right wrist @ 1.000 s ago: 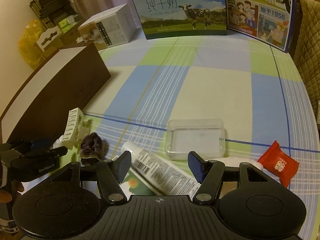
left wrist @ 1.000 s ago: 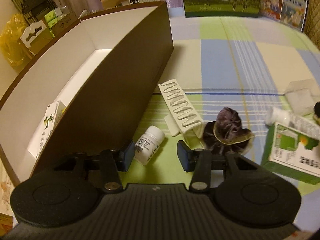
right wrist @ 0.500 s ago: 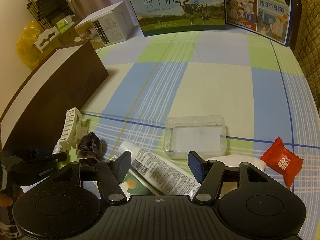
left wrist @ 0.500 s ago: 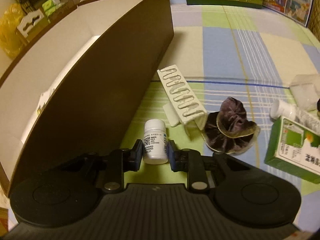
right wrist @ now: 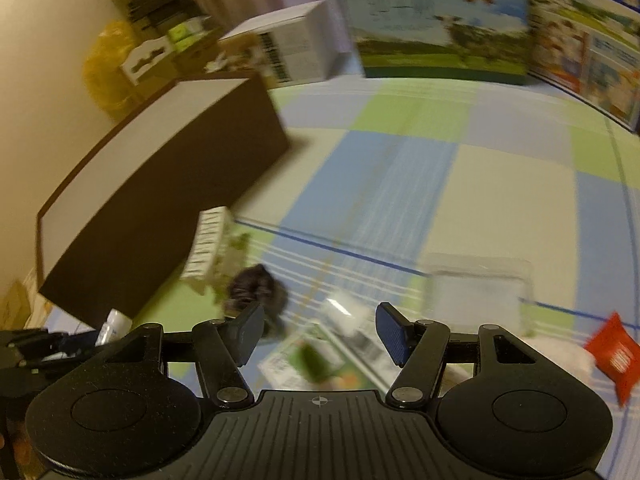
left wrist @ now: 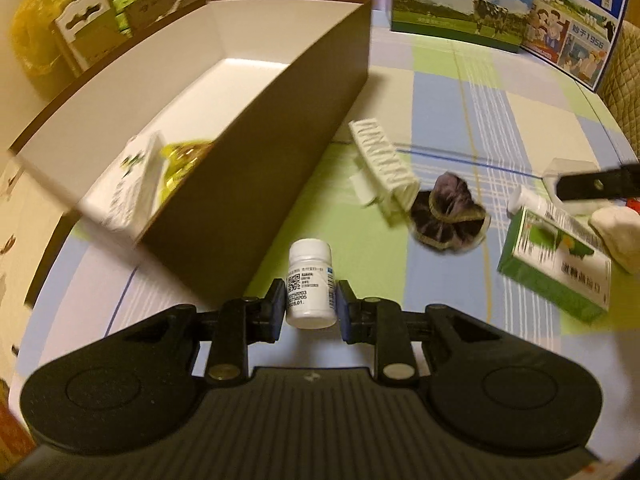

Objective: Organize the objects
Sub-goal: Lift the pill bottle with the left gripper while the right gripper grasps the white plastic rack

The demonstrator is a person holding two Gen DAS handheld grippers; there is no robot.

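1. Now that the left gripper (left wrist: 310,306) has closed on the white pill bottle (left wrist: 310,286) and lifted it from the cloth, at lower centre, it can go to the box.
2. Right gripper (right wrist: 318,330) hangs half open, empty.
3. At upper left, the brown box (left wrist: 280,152) holds a white carton (left wrist: 128,184) and something yellow (left wrist: 182,160).

On the table (left wrist: 500,128), the open box (left wrist: 280,128) stands along the left side. Inside it, at its near end, lie a small carton (left wrist: 128,184) and a crinkled packet (left wrist: 184,160), side by side. Just right of the box lies the ridged clip (left wrist: 384,160), and right of that, touching it, the scrunchie (left wrist: 448,216). Further toward the right edge sits a flat carton (left wrist: 556,272) with a tube (left wrist: 532,204) lying behind it. The pill bottle (left wrist: 310,284) is in front of the box's near corner, between the left gripper's fingers (left wrist: 274,308). At the far edge, two milk cartons (left wrist: 464,0) stand in a row.
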